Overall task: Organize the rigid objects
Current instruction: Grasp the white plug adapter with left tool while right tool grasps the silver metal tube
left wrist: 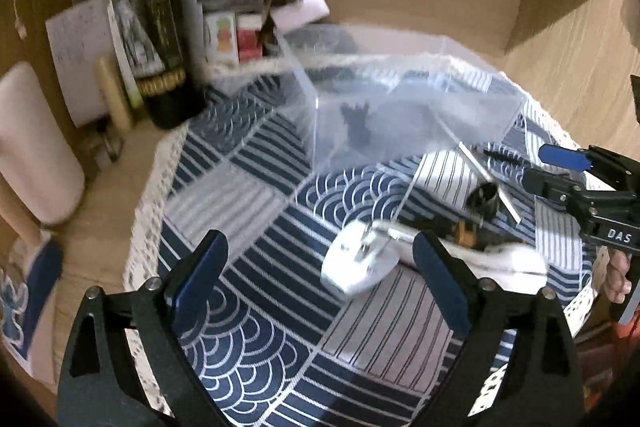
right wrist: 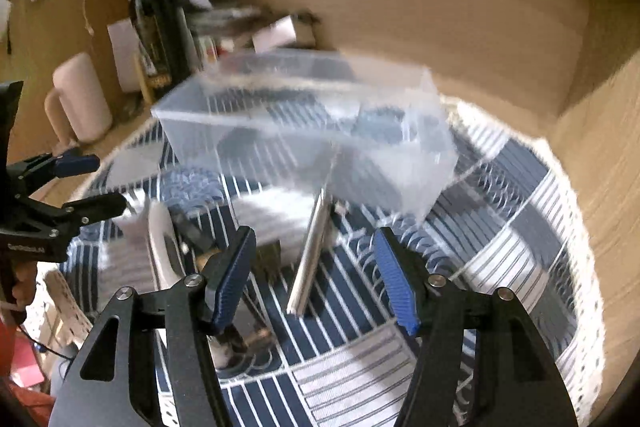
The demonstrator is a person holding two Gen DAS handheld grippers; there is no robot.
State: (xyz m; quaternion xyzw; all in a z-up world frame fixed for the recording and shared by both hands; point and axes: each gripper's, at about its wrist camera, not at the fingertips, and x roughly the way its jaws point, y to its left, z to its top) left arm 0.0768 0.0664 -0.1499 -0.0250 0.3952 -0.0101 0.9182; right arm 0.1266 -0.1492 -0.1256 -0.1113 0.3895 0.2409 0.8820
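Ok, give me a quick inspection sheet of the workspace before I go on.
Surface: patterned blue and white cloth over a wooden desk.
Job's things: clear plastic box on the cloth, something dark inside; white plug adapter, metal rod and small dark parts lying in front of it.
Clutter: dark wine bottle, papers and cartons at the back; pale mug.
Grippers: left hand-held gripper open, empty; right hand-held gripper open, empty, over the rod.
Cables: nothing seen on the cloth.
Surroundings: wooden walls of a desk alcove.
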